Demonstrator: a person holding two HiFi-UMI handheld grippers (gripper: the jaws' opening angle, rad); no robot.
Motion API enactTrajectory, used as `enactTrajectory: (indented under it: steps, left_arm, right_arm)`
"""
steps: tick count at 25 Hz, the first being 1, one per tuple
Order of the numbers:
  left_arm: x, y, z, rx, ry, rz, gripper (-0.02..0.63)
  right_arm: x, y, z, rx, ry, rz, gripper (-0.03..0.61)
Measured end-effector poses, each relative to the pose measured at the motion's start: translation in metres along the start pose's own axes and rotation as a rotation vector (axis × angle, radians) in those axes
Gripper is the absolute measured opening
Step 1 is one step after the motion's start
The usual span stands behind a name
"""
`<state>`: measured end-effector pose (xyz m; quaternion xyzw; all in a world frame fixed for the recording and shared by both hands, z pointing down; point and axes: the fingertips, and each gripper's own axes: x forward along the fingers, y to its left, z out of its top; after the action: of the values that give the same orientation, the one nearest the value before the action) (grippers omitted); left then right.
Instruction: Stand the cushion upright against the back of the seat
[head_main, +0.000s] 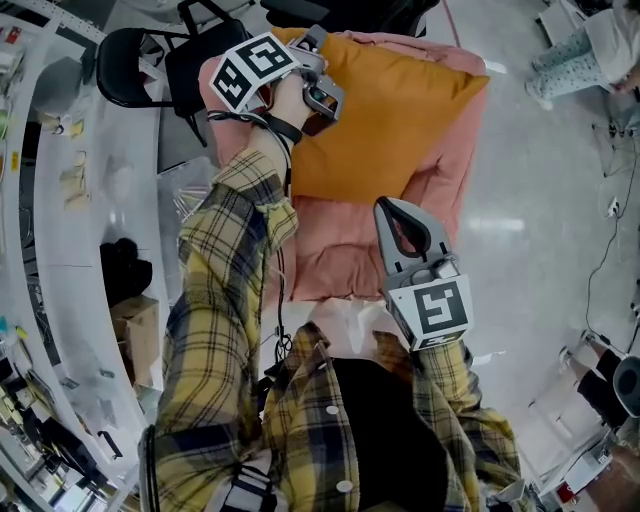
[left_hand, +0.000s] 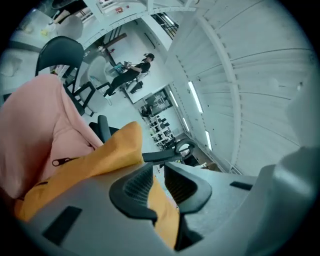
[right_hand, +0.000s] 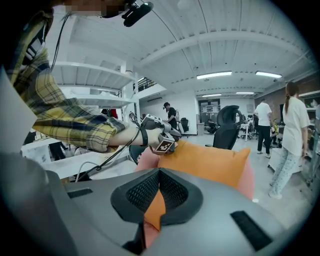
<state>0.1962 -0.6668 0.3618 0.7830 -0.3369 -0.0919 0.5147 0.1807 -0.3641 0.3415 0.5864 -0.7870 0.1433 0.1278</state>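
Observation:
An orange cushion (head_main: 390, 110) stands on edge at the far end of the pink seat (head_main: 340, 250), leaning on its pink back (left_hand: 35, 120). My left gripper (head_main: 325, 100) is at the cushion's top left corner. In the left gripper view the cushion's (left_hand: 100, 155) orange fabric runs between the jaws of the left gripper (left_hand: 159, 172), lying against one pad, with a slit of daylight between the pads. My right gripper (head_main: 390, 205) hovers over the seat's front, short of the cushion, tips together and empty. The right gripper view shows the cushion (right_hand: 210, 162) upright, past the right gripper (right_hand: 159, 172).
A black chair (head_main: 130, 65) stands behind the seat at the left. White shelving (head_main: 90, 200) and a cardboard box (head_main: 135, 330) line the left side. People (right_hand: 290, 130) and a black office chair (right_hand: 227, 130) stand beyond on the shiny floor (head_main: 540, 200).

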Motion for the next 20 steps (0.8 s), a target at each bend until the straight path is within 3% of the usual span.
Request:
enactTrajectory:
  steps: [6,12,20]
  left_arm:
    - [-0.017,-0.015,-0.015,0.228,0.108,-0.050,0.162]
    - [-0.045,-0.015,-0.038,0.469,0.177,-0.021,0.187]
    - [-0.077,-0.018,-0.056,0.506,0.181,0.012,0.187]
  right_arm:
    - [-0.001,0.008,0.000,-0.008,-0.005,0.018,0.017]
    - [-0.008,0.017,0.004,-0.025,-0.016,0.031,0.017]
    - [-0.033,0.021,-0.002,-0.041,-0.012,0.032,0.017]
